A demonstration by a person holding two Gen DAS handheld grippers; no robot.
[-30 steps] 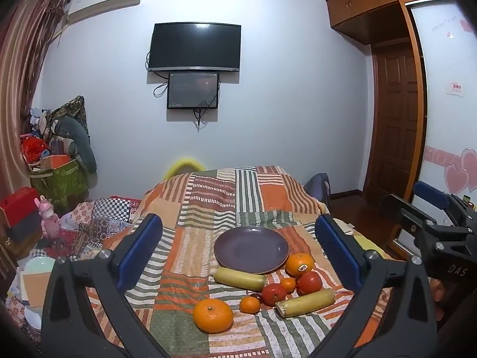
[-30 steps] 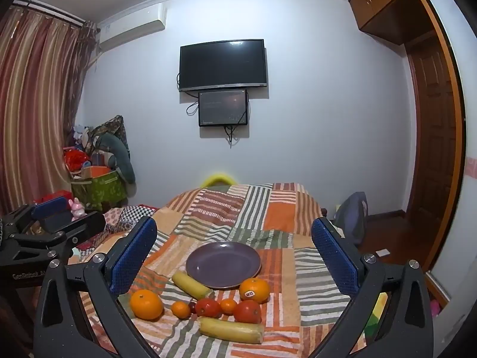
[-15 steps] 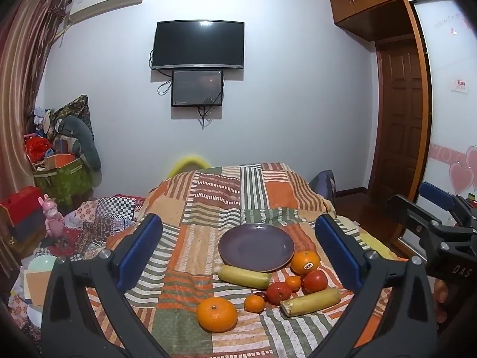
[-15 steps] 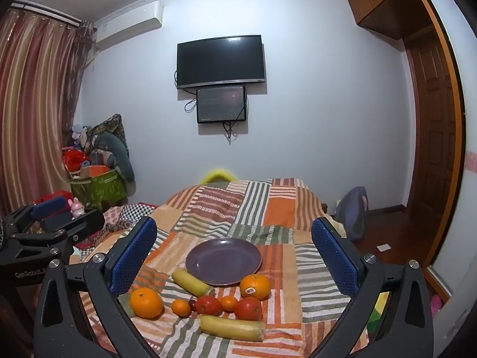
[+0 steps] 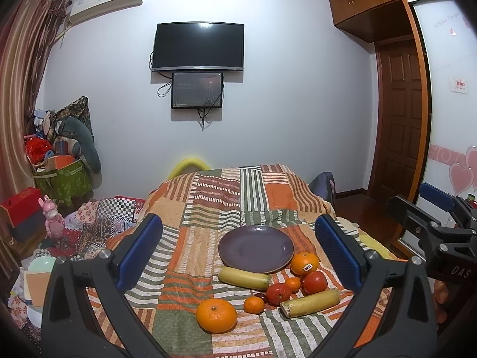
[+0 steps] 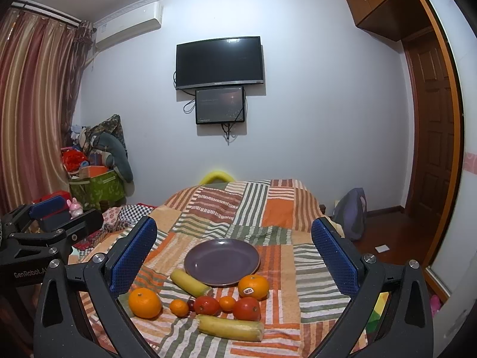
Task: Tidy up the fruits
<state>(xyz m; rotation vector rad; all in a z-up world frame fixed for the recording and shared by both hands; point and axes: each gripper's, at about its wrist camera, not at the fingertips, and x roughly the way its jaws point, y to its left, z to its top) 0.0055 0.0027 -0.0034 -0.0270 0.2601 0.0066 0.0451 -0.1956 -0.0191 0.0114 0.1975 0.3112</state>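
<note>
A round purple plate (image 5: 255, 247) lies flat and bare on the striped patchwork cover. At its near rim cluster the fruits: 2 large oranges (image 5: 216, 315), 1 with a sticker (image 5: 304, 264), 2 small tangerines (image 5: 254, 304), 2 red tomatoes (image 5: 314, 282) and 2 yellow wrapped cobs (image 5: 310, 302), 1 touching the plate's edge (image 5: 243, 278).

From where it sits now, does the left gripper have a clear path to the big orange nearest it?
Probably yes. The left gripper is open, and the big orange lies apart from the other fruit with nothing on top of it.
</note>
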